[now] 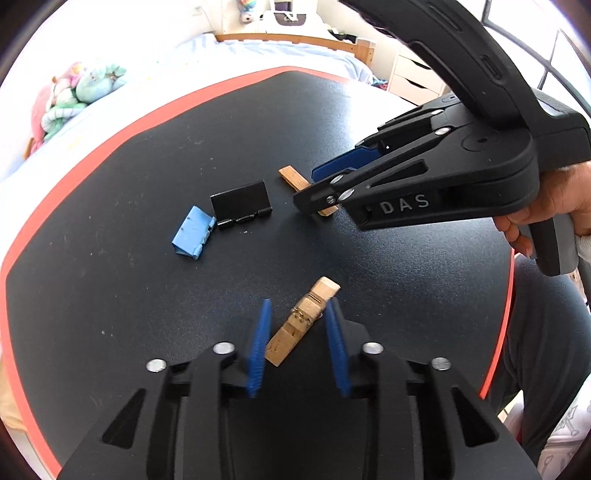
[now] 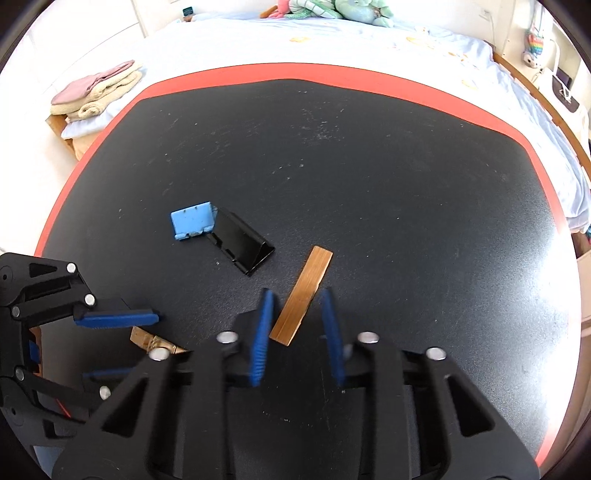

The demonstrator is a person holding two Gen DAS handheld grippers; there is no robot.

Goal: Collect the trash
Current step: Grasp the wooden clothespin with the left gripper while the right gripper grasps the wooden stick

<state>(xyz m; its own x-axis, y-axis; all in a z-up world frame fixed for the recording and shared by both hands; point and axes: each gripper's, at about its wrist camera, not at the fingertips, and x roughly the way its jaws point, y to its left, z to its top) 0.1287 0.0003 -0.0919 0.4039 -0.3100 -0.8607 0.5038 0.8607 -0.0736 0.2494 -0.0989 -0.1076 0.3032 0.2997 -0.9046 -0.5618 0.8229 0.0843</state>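
Left gripper [image 1: 297, 345]: fingers released, straddling wooden clothespin [image 1: 301, 321]. Right gripper [image 2: 297, 338]: fingers released around flat wooden strip [image 2: 303, 295]. Blue clip [image 2: 192, 225] and black clip [image 2: 242, 242] touching, at 11 o'clock.

Black table [image 2: 369, 166] with red edge in front of me. Bed [image 2: 332, 48] behind it, stuffed toys [image 2: 332, 9] top centre, folded towels [image 2: 96, 92] upper left, strong daylight.

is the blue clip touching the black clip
Touching. In the right wrist view the blue clip butts against the end of the black clip with no table showing between them; the left wrist view agrees.
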